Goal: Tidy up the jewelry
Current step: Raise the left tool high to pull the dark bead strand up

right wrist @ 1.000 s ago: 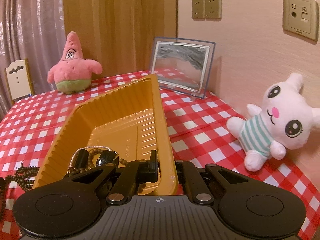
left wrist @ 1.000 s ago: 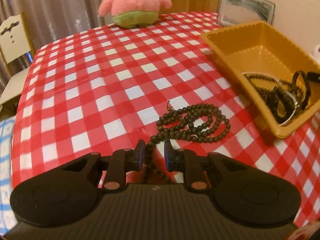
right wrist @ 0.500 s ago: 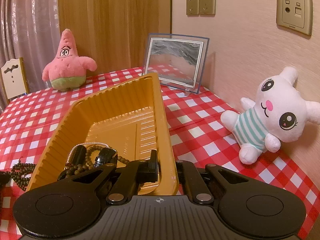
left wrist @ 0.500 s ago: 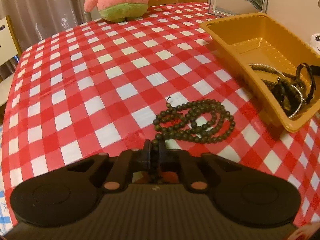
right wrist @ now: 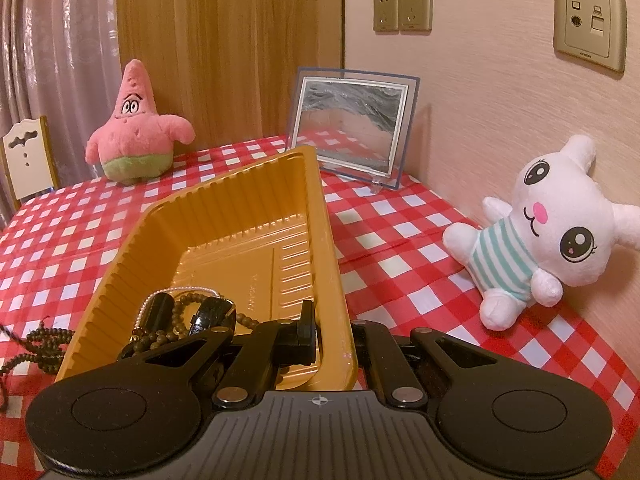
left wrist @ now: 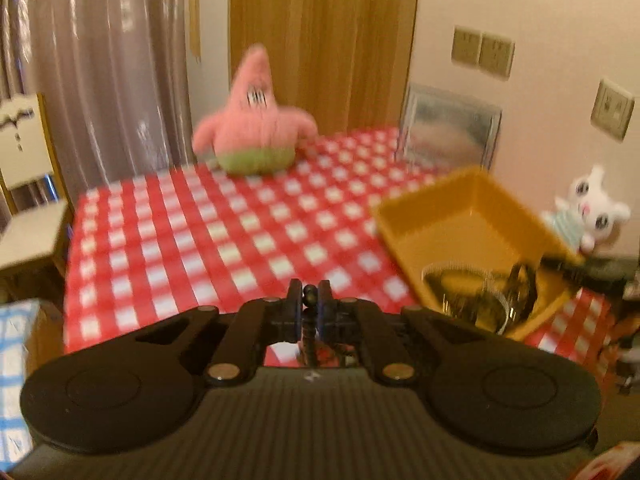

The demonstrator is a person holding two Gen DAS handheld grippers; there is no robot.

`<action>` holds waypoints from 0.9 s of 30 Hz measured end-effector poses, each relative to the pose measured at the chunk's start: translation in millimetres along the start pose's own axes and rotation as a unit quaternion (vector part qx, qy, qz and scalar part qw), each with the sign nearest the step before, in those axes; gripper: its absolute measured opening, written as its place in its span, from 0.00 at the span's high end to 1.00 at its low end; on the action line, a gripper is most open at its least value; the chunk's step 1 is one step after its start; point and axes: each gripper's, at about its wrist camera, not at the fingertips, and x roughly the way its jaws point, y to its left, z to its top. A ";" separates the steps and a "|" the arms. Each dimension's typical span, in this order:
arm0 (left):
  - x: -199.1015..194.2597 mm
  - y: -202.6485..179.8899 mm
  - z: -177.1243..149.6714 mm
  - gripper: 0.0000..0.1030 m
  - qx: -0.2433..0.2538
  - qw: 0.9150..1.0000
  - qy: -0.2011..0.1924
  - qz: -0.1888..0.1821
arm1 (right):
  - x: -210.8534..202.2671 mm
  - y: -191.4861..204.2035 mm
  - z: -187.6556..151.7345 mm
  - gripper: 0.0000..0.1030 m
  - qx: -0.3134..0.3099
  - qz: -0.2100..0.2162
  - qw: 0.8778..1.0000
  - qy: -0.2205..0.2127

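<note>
Left gripper point(left wrist: 309, 300) pinched shut on dark bead strand point(left wrist: 307, 326), above checked tablecloth point(left wrist: 200, 240). Right gripper point(right wrist: 332, 332) clamped on yellow tray's point(right wrist: 224, 216) rim, jewelry inside.

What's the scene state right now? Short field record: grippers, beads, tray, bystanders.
left gripper: shut on dark bead strand, lifted above the table
right gripper: shut on near rim of the yellow tray
bead strand: part still trails on the checkered tablecloth, left of the tray
tray contents: dark beads, pearl-like strand, black items
bystanders: pink star plush, white plush, framed picture
left view: motion-blurred
</note>
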 end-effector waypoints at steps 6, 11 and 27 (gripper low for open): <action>-40.7 -2.9 46.7 0.94 -0.001 0.998 -0.059 -0.002 | 0.6 -1.4 -0.3 0.95 0.001 0.003 1.000 -0.002; -72.3 -6.9 82.4 0.94 0.012 0.995 -0.102 0.001 | 0.3 -1.2 0.7 0.96 0.002 0.009 1.000 -0.005; -130.3 -34.4 174.4 0.94 0.057 0.980 -0.192 -0.012 | 1.0 -2.3 1.0 0.96 0.009 0.017 1.000 -0.006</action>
